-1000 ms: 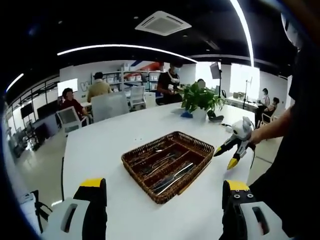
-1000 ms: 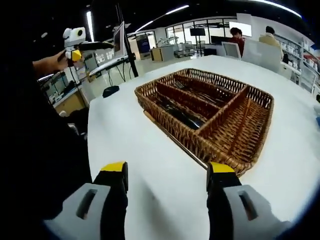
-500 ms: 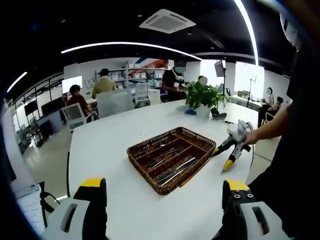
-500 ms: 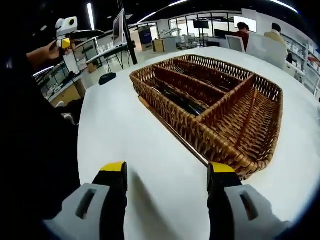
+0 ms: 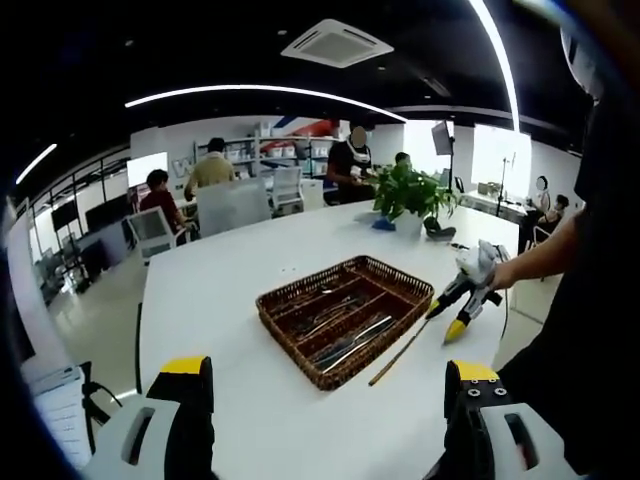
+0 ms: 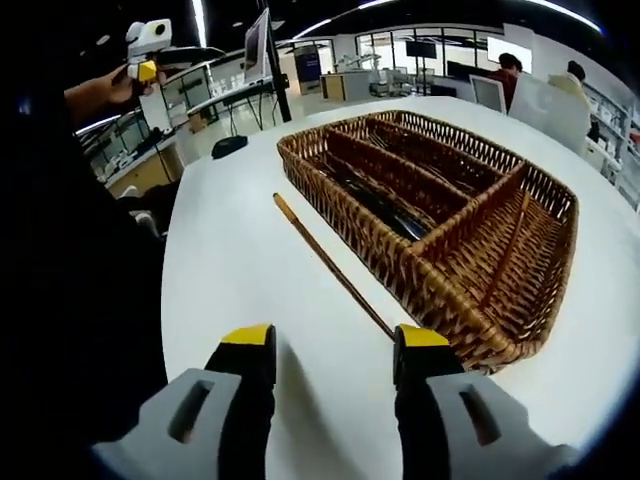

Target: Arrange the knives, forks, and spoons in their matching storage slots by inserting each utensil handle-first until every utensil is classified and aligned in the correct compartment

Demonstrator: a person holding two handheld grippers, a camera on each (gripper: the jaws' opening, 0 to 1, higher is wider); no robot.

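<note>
A brown wicker cutlery basket (image 5: 392,279) (image 6: 560,195) stands on the white table, with metal cutlery (image 5: 345,345) (image 6: 375,205) lying in its long slots. A thin wooden stick (image 5: 400,352) (image 6: 330,265) lies on the table beside the basket's near wall, angled away from it. My right gripper (image 6: 335,345) (image 5: 448,318) is open just above the table. The stick's near end lies by the inner side of one of its fingertips (image 6: 420,345). Another wooden stick (image 6: 505,250) lies in the basket's end slot. My left gripper (image 5: 325,375) (image 6: 148,50) is held high and wide open, with nothing in it.
A potted plant (image 5: 405,195) stands at the table's far end. A small black object (image 6: 229,146) lies near the table edge, with a monitor on a stand (image 6: 262,45) behind it. Several people sit at desks (image 5: 210,170) in the background.
The wooden stick has swung away from the basket's wall. My right gripper's jaws have drawn a little closer together. The left gripper's view has barely shifted.
</note>
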